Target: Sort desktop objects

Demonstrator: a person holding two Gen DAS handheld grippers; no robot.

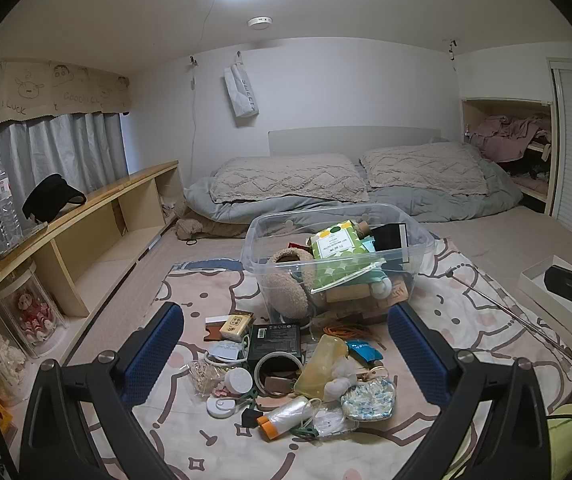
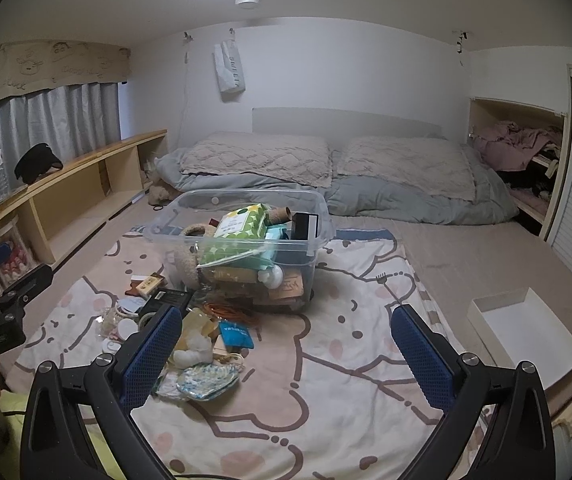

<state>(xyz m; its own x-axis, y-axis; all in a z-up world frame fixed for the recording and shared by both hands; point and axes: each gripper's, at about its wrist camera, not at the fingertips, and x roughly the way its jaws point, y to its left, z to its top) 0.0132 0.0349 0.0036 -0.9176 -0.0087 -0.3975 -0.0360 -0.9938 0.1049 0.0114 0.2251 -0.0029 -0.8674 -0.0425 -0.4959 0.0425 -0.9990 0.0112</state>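
On bed: cartoon blanket [image 1: 206,292], clutter beside clear bin [image 1: 337,240]; both grippers' jaws apart, nothing held.

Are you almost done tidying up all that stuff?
Not yet. The clear bin already holds plenty, like a green box. Nothing is in hand: the left gripper and right gripper hover with open jaws. A pile still waits on the blanket; the white tray looks empty.

Bed [image 2: 465,248] covered partly by a cartoon-print blanket [image 2: 345,360]. On the blanket: clear plastic bin [image 1: 337,248], full, with a heap of small items [image 1: 286,372] just beside it. Near the right edge, white open box [image 2: 525,332]. At the far end, two pillows [image 2: 325,156].
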